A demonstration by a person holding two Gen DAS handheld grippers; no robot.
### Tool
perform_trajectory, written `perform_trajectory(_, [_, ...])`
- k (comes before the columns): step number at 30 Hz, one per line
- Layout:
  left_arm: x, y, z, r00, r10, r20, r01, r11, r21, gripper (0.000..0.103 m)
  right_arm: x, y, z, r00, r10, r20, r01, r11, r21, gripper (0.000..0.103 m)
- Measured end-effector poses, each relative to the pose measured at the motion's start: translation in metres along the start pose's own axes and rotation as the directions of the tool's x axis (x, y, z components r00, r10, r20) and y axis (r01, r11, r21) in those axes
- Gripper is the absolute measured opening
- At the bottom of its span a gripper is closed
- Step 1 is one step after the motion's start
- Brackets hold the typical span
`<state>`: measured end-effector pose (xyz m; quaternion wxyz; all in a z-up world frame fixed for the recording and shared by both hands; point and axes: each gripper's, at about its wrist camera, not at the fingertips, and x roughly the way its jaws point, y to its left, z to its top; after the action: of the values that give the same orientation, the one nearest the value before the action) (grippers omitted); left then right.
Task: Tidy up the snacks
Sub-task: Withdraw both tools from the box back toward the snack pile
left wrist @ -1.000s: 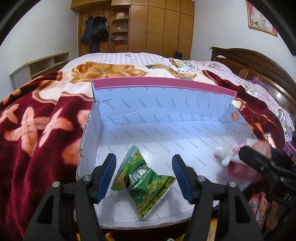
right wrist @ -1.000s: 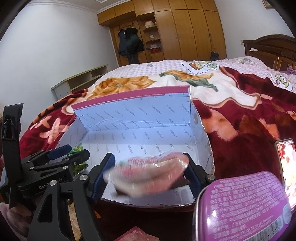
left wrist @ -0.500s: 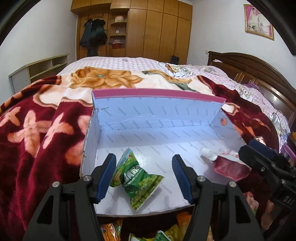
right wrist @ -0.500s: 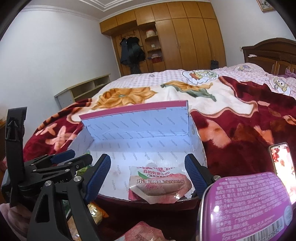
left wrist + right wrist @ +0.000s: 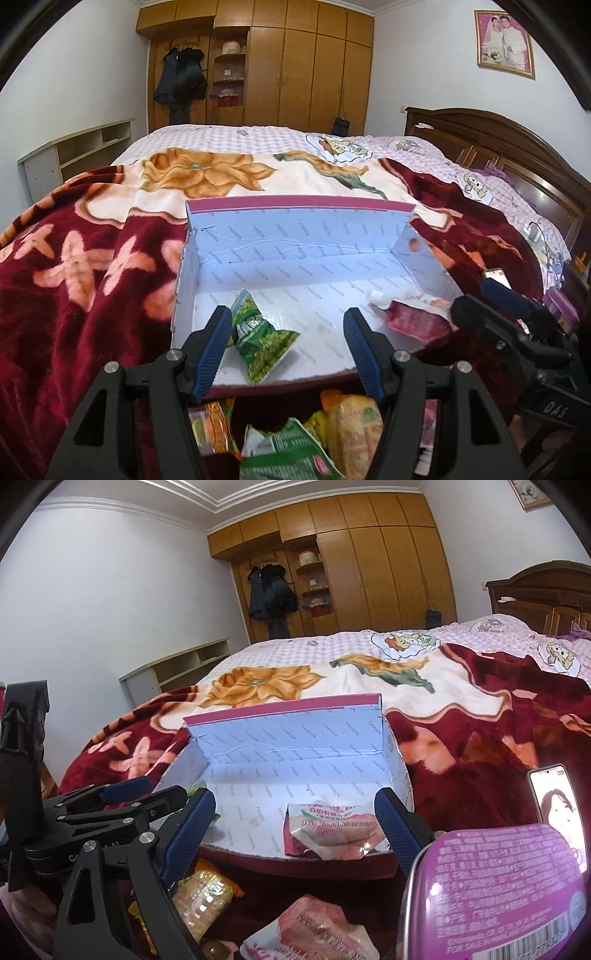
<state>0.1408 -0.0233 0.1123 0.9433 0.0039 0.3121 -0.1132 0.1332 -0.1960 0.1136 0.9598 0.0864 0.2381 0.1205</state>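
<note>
Left wrist view: the left gripper hangs at the near rim of the open cardboard box on the bed, fingers apart and empty; the green snack packet lies inside at 6 o'clock, the red pouch at 4 o'clock, bare floor between them.

Right wrist view: the right gripper, fingers spread and just been opening, frames the red pouch without touching it; loose snacks crowd below the rim, a purple tin at 5 o'clock.
</note>
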Motion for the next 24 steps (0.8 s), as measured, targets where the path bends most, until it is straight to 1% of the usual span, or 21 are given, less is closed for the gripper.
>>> perform_trajectory(14, [-0.035, -0.005, -0.026, 1.000, -0.010, 0.003, 0.010, 1.000, -0.010, 0.066, -0.028, 0.009, -0.018, 1.000, 0.011, -0.009, -0.011, 1.000, 0.023, 0.091])
perform_trajectory(24, [-0.049, -0.004, -0.046, 1.000, -0.011, -0.006, 0.011, 1.000, -0.017, 0.066, -0.039, 0.016, -0.036, 1.000, 0.015, -0.027, -0.014, 0.999, 0.042, 0.091])
